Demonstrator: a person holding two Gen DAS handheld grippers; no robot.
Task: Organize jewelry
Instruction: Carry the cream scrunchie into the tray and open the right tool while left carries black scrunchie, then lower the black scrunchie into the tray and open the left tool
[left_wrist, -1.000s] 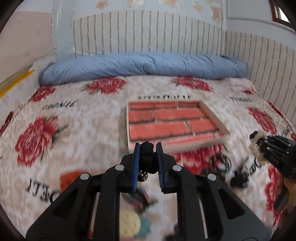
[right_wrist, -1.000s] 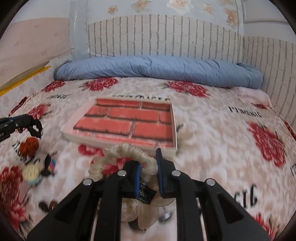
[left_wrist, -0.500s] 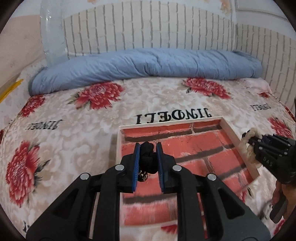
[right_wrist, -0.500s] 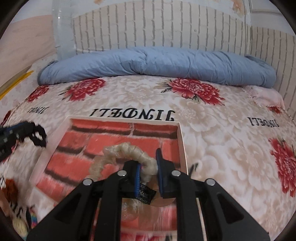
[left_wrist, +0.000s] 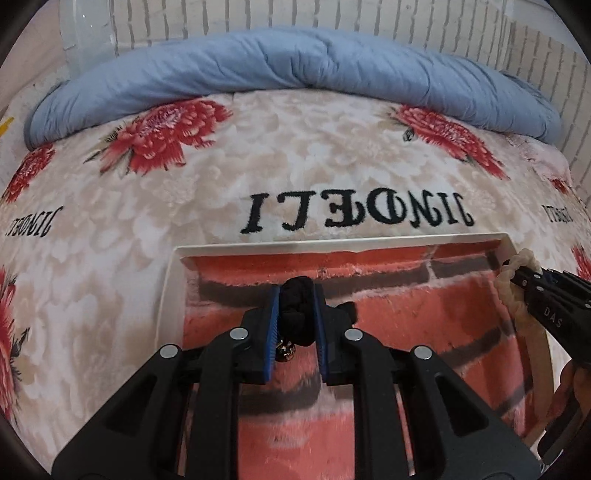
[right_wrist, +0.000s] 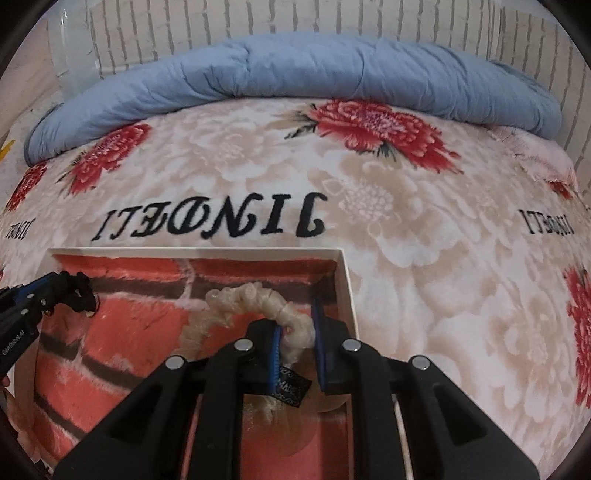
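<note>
Claws both hold jewelry over the tray (left_wrist: 354, 242). Our left gripper (left_wrist: 295, 295) pinches a black knotted cord (left_wrist: 295, 291) above the tray's twelve o'clock edge; a small gold bell (left_wrist: 285, 349) hangs beneath. Our right gripper (right_wrist: 295, 325) clamps a cream twisted band (right_wrist: 255, 299) at the tray's two o'clock corner, on the flowered blanket (right_wrist: 406, 240).

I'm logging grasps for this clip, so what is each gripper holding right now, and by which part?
The left gripper pinches a black braided hair tie across its knotted band. The right gripper pinches a cream scrunchie across one side of its loop.
</note>
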